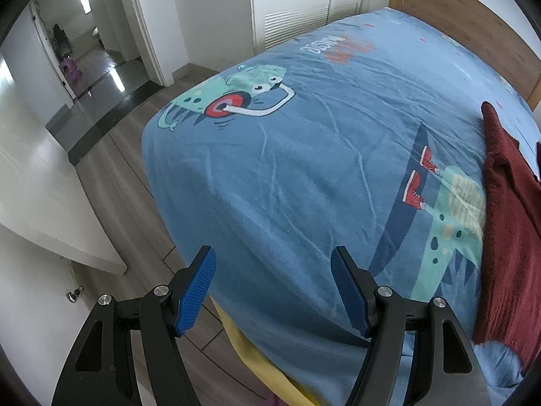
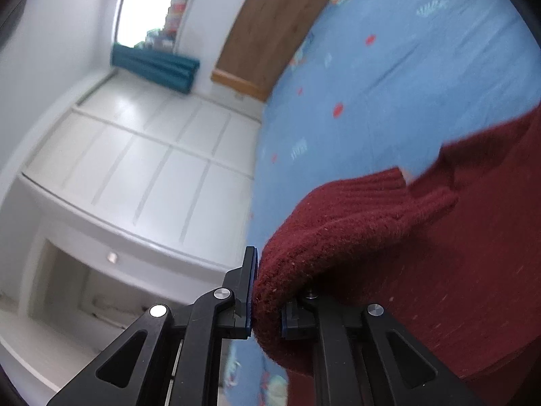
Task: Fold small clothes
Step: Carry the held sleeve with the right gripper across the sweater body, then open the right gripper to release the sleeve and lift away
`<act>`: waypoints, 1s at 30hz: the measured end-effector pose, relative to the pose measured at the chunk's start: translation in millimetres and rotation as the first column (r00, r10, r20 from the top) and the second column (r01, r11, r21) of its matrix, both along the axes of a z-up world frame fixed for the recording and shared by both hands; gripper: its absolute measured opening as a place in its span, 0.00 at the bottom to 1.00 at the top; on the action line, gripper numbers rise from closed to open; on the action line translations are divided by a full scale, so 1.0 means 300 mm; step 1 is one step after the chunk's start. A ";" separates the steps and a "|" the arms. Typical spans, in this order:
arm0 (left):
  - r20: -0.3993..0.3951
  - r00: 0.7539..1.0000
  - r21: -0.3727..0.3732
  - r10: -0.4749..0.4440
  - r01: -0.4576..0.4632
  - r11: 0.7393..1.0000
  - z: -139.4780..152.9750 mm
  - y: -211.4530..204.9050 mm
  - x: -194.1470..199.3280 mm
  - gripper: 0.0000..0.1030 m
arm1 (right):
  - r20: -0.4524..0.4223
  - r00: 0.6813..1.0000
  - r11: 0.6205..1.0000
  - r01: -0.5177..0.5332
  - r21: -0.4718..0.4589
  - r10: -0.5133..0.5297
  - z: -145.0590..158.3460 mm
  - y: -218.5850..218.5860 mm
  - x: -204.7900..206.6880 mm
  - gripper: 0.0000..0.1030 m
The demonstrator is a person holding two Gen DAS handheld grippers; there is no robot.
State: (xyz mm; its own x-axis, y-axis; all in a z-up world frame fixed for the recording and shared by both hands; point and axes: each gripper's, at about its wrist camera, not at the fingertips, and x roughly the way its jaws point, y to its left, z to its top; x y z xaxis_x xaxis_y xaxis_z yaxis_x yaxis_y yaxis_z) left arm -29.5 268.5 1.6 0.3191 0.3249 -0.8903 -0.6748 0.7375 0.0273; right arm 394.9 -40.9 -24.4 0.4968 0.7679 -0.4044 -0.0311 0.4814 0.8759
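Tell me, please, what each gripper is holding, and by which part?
The right gripper pinches the red sweater by a bunched fold near its ribbed cuff; the left gripper holds nothing.

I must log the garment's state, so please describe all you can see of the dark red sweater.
The dark red sweater is a fuzzy knit with a ribbed cuff. It lies on the blue printed bedcover, at the right edge of the left wrist view. A fold of it is pinched in the right claw, which is shut on it. The left claw is open and apart from it.
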 end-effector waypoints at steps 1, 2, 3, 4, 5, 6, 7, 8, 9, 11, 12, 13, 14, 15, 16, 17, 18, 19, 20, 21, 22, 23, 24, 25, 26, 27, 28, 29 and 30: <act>-0.001 1.000 -0.005 0.004 -0.004 1.000 -0.005 0.004 -0.005 0.63 | -0.015 1.000 1.000 -0.012 -0.012 0.012 -0.022 0.017 -0.001 0.12; -0.002 1.000 -0.007 0.005 -0.005 1.000 -0.008 0.007 -0.006 0.63 | -0.033 0.999 0.999 -0.030 -0.030 0.029 -0.049 0.049 -0.008 0.12; -0.003 1.000 -0.008 0.005 -0.005 1.000 -0.011 0.010 -0.009 0.63 | -0.045 0.998 0.998 -0.047 -0.053 0.044 -0.071 0.077 -0.012 0.12; -0.004 1.000 -0.010 0.006 -0.006 1.000 -0.014 0.009 -0.012 0.63 | -0.058 0.996 0.993 -0.069 -0.091 0.064 -0.096 0.109 -0.019 0.12; -0.005 1.000 -0.011 0.006 -0.006 1.000 -0.016 0.011 -0.014 0.63 | -0.071 0.994 0.988 -0.094 -0.127 0.085 -0.119 0.138 -0.030 0.12; -0.006 1.000 -0.012 0.006 -0.006 1.000 -0.020 0.012 -0.016 0.63 | -0.081 0.992 0.982 -0.113 -0.150 0.102 -0.140 0.162 -0.046 0.12; -0.007 1.000 -0.015 0.007 -0.007 1.000 -0.023 0.011 -0.018 0.63 | -0.092 0.988 0.975 -0.136 -0.178 0.121 -0.159 0.187 -0.060 0.12; -0.008 1.000 -0.018 0.008 -0.009 1.000 -0.027 0.014 -0.018 0.63 | -0.099 0.985 0.965 -0.157 -0.211 0.138 -0.171 0.208 -0.070 0.12; -0.008 1.000 -0.021 0.010 -0.010 1.000 -0.031 0.017 -0.018 0.63 | -0.104 0.982 0.949 -0.181 -0.258 0.159 -0.182 0.231 -0.081 0.12; -0.007 1.000 -0.029 0.008 -0.008 1.000 -0.039 0.021 -0.015 0.63 | -0.114 0.975 0.920 -0.217 -0.326 0.189 -0.197 0.257 -0.089 0.13; -0.006 1.000 -0.030 0.005 -0.006 1.000 -0.040 0.019 -0.014 0.63 | -0.120 0.972 0.903 -0.234 -0.359 0.204 -0.206 0.266 -0.096 0.13; -0.005 1.000 -0.032 0.001 -0.001 0.999 -0.040 0.017 -0.014 0.63 | -0.122 0.970 0.895 -0.240 -0.375 0.209 -0.215 0.269 -0.108 0.14; -0.003 1.000 -0.032 -0.004 0.003 0.999 -0.040 0.015 -0.011 0.63 | -0.123 0.970 0.889 -0.243 -0.388 0.212 -0.219 0.268 -0.113 0.16; -0.002 1.000 -0.032 -0.007 0.006 0.999 -0.040 0.013 -0.012 0.63 | -0.121 0.970 0.887 -0.241 -0.393 0.210 -0.218 0.261 -0.114 0.18; 0.001 1.000 -0.033 -0.009 0.009 0.999 -0.038 0.011 -0.011 0.63 | -0.119 0.971 0.887 -0.237 -0.397 0.206 -0.214 0.263 -0.110 0.24; 0.003 1.000 -0.034 -0.010 0.010 0.999 -0.039 0.015 -0.010 0.63 | -0.114 0.973 0.887 -0.228 -0.401 0.198 -0.208 0.255 -0.112 0.36; 0.005 1.000 -0.036 -0.011 0.011 0.999 -0.039 0.016 -0.008 0.63 | -0.109 0.975 0.887 -0.221 -0.405 0.194 -0.204 0.245 -0.121 0.40; 0.009 1.000 -0.038 -0.010 0.010 0.999 -0.038 0.016 -0.008 0.63 | -0.098 0.977 0.886 -0.214 -0.412 0.191 -0.197 0.233 -0.135 0.45; 0.011 1.000 -0.039 -0.009 0.009 0.999 -0.038 0.018 -0.007 0.63 | -0.087 0.978 0.884 -0.209 -0.418 0.190 -0.185 0.228 -0.135 0.48; 0.013 1.000 -0.042 -0.008 0.009 0.999 -0.038 0.020 -0.005 0.63 | -0.073 0.980 0.882 -0.201 -0.425 0.188 -0.171 0.221 -0.134 0.49; 0.016 1.000 -0.045 -0.007 0.008 0.999 -0.040 0.023 -0.004 0.63 | -0.065 0.981 0.882 -0.193 -0.430 0.183 -0.164 0.205 -0.137 0.51; 0.016 1.000 -0.047 -0.006 0.007 0.999 -0.041 0.023 -0.004 0.63 | -0.055 0.984 0.882 -0.178 -0.437 0.171 -0.153 0.192 -0.131 0.53; 0.016 1.000 -0.050 -0.006 0.007 0.999 -0.043 0.024 -0.002 0.63 | -0.052 0.987 0.881 -0.162 -0.444 0.155 -0.149 0.180 -0.119 0.53; 0.016 1.000 -0.053 -0.007 0.008 0.999 -0.047 0.023 -0.002 0.63 | -0.055 0.989 0.881 -0.150 -0.448 0.141 -0.146 0.167 -0.115 0.54; 0.016 1.000 -0.055 -0.009 0.010 0.998 -0.049 0.023 -0.001 0.63 | -0.062 0.991 0.880 -0.131 -0.456 0.116 -0.147 0.152 -0.117 0.54; 0.016 1.000 -0.057 -0.010 0.011 0.998 -0.050 0.022 -0.001 0.63 | -0.068 0.993 0.882 -0.113 -0.457 0.092 -0.147 0.144 -0.105 0.54; 0.016 1.000 -0.058 -0.012 0.013 0.998 -0.051 0.020 -0.001 0.63 | -0.068 0.994 0.885 -0.107 -0.452 0.085 -0.143 0.146 -0.099 0.55; 0.015 1.000 -0.058 -0.013 0.014 0.998 -0.053 0.021 -0.001 0.63 | -0.064 0.994 0.890 -0.105 -0.444 0.085 -0.134 0.153 -0.095 0.55; 0.014 1.000 -0.059 -0.013 0.013 0.998 -0.054 0.023 0.000 0.63 | -0.055 0.993 0.893 -0.115 -0.436 0.101 -0.124 0.171 -0.093 0.55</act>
State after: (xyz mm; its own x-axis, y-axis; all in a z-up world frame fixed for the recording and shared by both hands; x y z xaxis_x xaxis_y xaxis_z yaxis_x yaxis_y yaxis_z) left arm -29.6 275.3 -14.6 0.3350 0.2677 -0.9034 -0.6651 0.7463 -0.0255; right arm 367.0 10.5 -61.5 0.4033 0.5577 -0.7254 -0.0813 0.8115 0.5787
